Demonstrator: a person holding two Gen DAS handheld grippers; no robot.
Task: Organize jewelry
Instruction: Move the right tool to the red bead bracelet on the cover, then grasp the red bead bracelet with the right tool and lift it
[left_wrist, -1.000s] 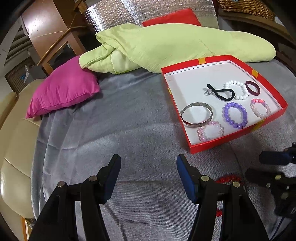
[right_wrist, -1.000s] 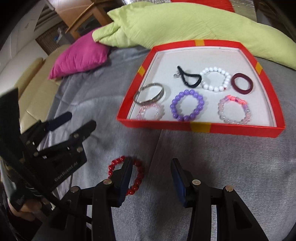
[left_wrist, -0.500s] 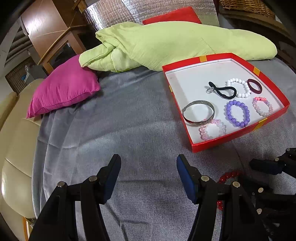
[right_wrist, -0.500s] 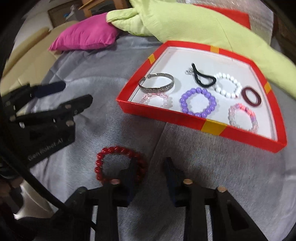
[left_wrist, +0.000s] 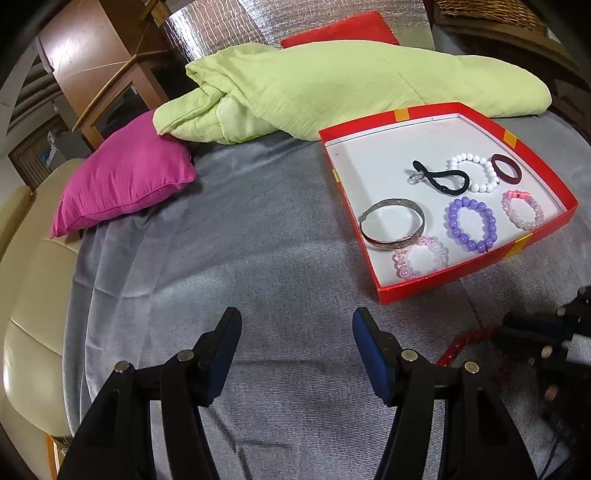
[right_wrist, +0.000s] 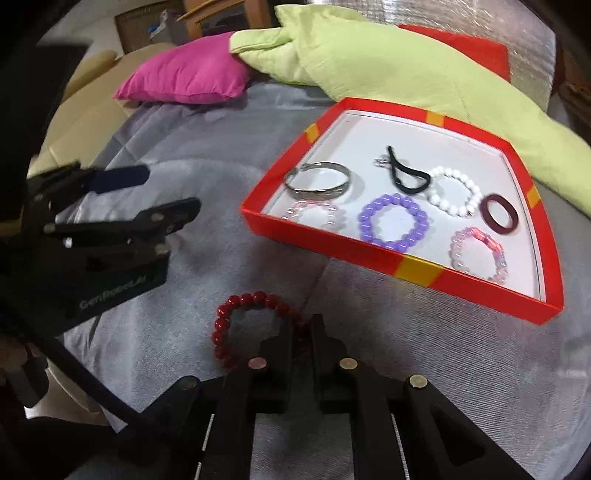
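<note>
R gripper (right_wrist: 302, 332) jaws pinched narrow on the near-right side of the red round-bead bracelet (right_wrist: 236, 325), which lies on the grey woven blanket (left_wrist: 229, 229) just in front of the shallow red cardboard tray w/ white floor (right_wrist: 417, 264). L gripper (left_wrist: 295, 343) hovers over bare blanket, jaws wide, holding nothing. In tray: silver metal bangle (right_wrist: 317, 181), purple bead bracelet (right_wrist: 393, 220), white bead bracelet (right_wrist: 455, 195).
</note>
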